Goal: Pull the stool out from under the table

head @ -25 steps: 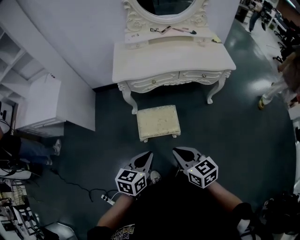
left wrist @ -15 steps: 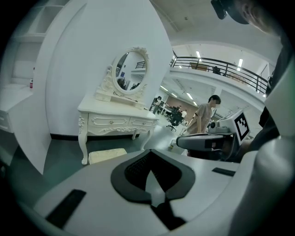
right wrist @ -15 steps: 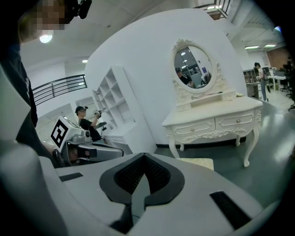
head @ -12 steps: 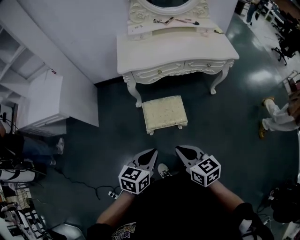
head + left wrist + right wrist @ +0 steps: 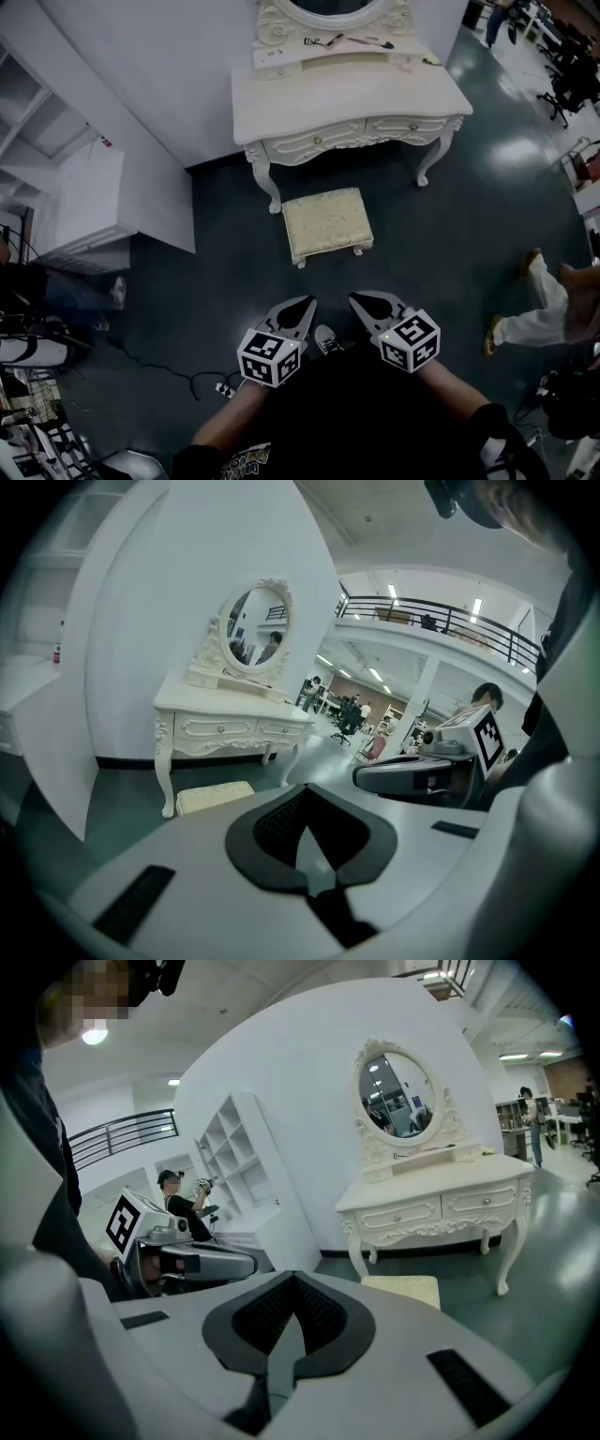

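The cream padded stool stands on the dark floor just in front of the white dressing table, near its left front leg and out from under the top. Both grippers hover close to my body, well short of the stool. My left gripper is shut and empty, and my right gripper is also shut and empty. In the left gripper view the stool lies low beyond the closed left gripper. The right gripper view shows the stool under the table, past the closed right gripper.
A white shelf unit stands at the left by the curved wall. A cable and power strip lie on the floor near my left arm. A person's legs are at the right. An oval mirror tops the table.
The head view has shifted a little, so table and stool sit slightly higher in frame. The person at the right has walked nearer. Both grippers stay shut in the same spot.
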The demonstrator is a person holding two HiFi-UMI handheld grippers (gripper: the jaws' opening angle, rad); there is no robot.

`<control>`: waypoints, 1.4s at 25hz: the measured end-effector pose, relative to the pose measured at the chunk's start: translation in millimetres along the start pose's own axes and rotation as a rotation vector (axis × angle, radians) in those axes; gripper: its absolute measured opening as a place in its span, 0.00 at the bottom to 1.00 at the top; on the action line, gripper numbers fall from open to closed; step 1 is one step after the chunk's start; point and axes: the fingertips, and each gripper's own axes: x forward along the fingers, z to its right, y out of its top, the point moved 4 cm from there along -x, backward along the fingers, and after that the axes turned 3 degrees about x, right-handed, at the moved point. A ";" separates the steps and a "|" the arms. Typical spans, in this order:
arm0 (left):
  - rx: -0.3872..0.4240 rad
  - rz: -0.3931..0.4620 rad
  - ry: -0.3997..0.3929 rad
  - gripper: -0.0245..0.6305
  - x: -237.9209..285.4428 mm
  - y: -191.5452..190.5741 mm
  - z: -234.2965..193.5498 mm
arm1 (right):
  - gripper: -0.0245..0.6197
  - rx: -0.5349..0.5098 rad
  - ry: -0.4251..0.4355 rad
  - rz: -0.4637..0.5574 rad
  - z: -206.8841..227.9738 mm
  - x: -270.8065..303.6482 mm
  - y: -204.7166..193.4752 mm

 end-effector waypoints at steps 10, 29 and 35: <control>0.010 0.008 -0.007 0.05 -1.7 -4.6 12.2 | 0.08 -0.016 0.000 -0.002 -3.3 -8.4 -5.5; 0.018 0.008 -0.016 0.05 6.5 -6.6 19.0 | 0.08 -0.036 0.005 -0.012 0.1 -10.7 -7.4; 0.017 0.008 -0.019 0.05 5.9 -6.0 18.0 | 0.08 -0.036 0.003 -0.007 -0.6 -9.5 -6.2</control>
